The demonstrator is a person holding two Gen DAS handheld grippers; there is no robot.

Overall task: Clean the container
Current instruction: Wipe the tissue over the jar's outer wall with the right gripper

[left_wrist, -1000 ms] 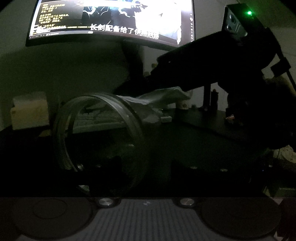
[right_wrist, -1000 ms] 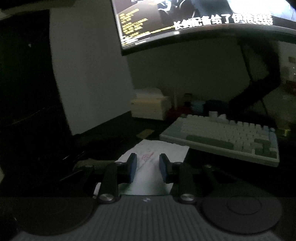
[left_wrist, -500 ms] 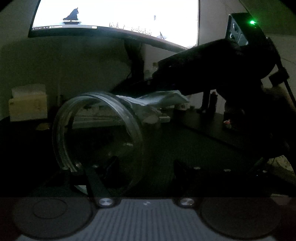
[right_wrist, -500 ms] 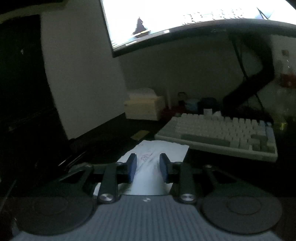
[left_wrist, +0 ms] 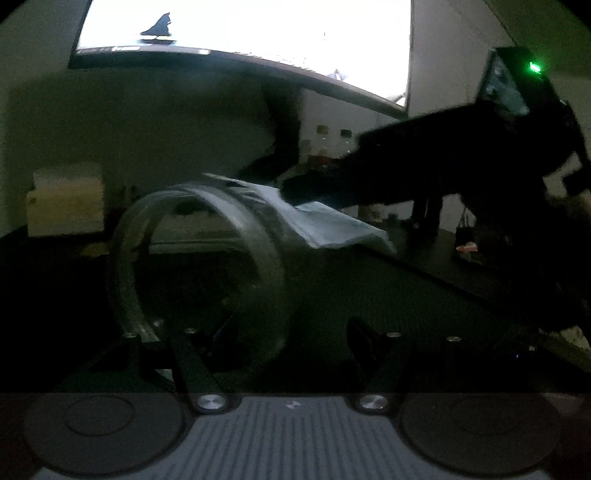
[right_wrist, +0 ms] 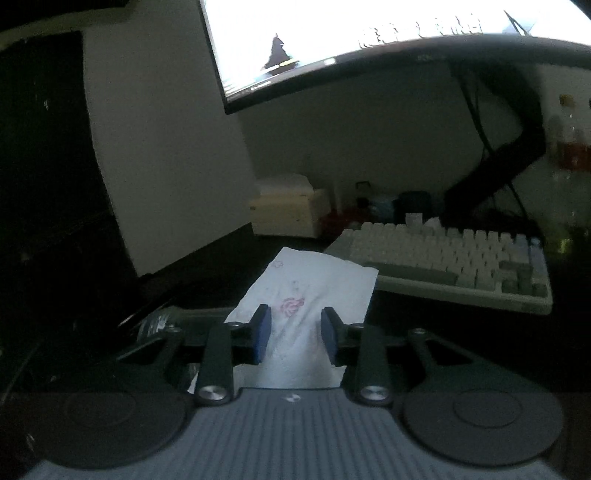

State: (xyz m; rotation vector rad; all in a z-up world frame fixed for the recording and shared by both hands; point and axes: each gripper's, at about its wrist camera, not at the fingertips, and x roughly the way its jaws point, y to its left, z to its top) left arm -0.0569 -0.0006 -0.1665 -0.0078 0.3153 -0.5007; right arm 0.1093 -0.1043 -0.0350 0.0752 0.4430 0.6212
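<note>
A clear round container (left_wrist: 207,273) lies on its side in my left gripper (left_wrist: 291,332), mouth to the left, held between the dark fingers. A white tissue (left_wrist: 325,225) rests against its upper right side. My right gripper (left_wrist: 424,177) holds that tissue from the right. In the right wrist view the tissue (right_wrist: 314,284), with a small red print, sits between the blue pads (right_wrist: 262,332) of my right gripper (right_wrist: 295,332), and the container rim (right_wrist: 155,321) shows faintly at the lower left.
The scene is dark. A curved monitor (right_wrist: 369,33) on a black stand glows above. A white keyboard (right_wrist: 454,266) lies on the dark desk at the right. A cream box (right_wrist: 288,210) stands by the wall, also in the left wrist view (left_wrist: 66,199).
The tissue has slid further forward over the container's side and spread out flatter. The right gripper has shifted right and up in the left wrist view. The monitor image has brightened.
</note>
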